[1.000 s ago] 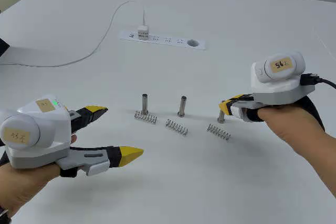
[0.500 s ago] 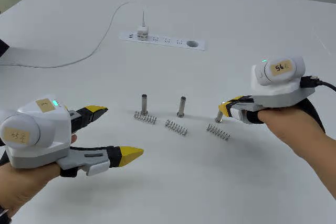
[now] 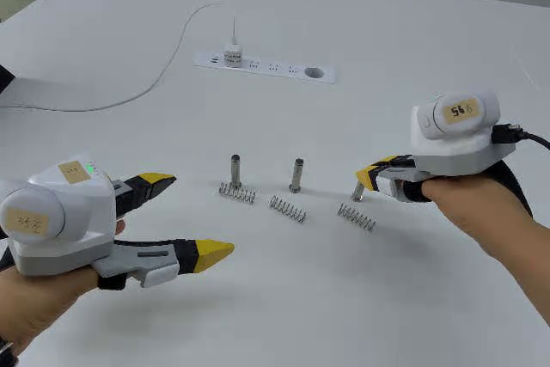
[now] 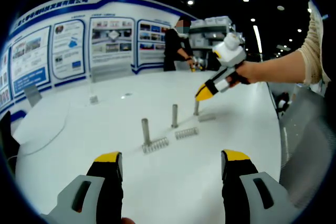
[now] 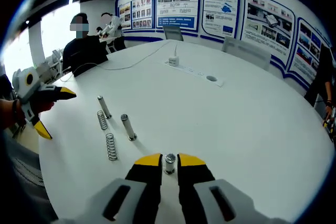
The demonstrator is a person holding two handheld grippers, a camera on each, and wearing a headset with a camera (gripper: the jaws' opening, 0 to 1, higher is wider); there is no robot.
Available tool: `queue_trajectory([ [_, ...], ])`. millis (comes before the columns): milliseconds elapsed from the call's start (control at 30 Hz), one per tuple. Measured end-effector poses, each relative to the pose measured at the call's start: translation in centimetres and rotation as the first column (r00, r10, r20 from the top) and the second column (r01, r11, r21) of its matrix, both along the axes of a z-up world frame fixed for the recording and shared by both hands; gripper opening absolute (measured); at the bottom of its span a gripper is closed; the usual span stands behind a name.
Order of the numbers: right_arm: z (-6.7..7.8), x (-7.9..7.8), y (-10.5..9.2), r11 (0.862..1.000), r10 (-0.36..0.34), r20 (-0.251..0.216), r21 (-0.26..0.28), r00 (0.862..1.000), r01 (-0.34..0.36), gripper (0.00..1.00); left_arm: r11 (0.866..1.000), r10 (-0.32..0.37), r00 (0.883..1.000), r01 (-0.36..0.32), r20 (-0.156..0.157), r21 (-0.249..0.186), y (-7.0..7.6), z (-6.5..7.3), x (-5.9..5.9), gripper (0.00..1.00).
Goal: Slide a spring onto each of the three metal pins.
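Springs lie flat on the white table [image 3: 284, 298], each beside a pin rather than on one, and we count three. The left spring [image 3: 237, 192] is at the foot of the left pin [image 3: 235, 169]. The middle spring [image 3: 288, 209] is just in front of the middle pin [image 3: 297, 174]. The right spring [image 3: 356, 217] is near the right pin [image 3: 357, 192], on our side of it. The left and middle pins stand upright and free, well apart from either tool. We hold the right gripper [image 3: 368, 176] low over the table with its jaws drawn narrow around the upper part of the right pin. In the right gripper view the two yellow tips sit against either side of the pin's round head. In the head view the pin's lower part shows below the tips, and we cannot tell whether its foot rests on the table. Our left gripper [image 3: 196, 214] hovers at the near left, well apart from the pins, its jaws spread wide and holding nothing. In the left gripper view its yellow tips frame the row of pins and springs ahead. Farther back on the table lies a white power strip [image 3: 266, 66] with a white adapter [image 3: 233, 54] plugged into it. A thin cable [image 3: 163, 70] curves away from there to the left.
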State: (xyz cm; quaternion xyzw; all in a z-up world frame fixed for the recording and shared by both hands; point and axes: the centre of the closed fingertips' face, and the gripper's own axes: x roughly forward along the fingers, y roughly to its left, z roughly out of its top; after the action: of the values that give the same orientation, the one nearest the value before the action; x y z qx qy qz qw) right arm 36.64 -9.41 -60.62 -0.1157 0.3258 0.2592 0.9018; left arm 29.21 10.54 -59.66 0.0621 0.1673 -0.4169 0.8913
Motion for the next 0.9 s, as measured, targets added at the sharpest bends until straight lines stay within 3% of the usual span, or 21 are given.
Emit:
queue_trajectory([
  [533, 0.3, -0.2, -0.3, 1.000, 0.005, 0.009, 0.004, 1.000, -0.005, 0.15, 1.000, -0.005, 1.000, 0.005, 0.003, 0.004, -0.3, 0.2, 0.1, 0.78],
  [900, -0.2, -1.7, -1.1, 1.000, 0.026, 0.002, -0.015, 1.000, -0.026, 0.15, 1.000, -0.007, 1.000, 0.007, 0.004, 0.004, -0.3, 0.2, 0.0, 0.78],
])
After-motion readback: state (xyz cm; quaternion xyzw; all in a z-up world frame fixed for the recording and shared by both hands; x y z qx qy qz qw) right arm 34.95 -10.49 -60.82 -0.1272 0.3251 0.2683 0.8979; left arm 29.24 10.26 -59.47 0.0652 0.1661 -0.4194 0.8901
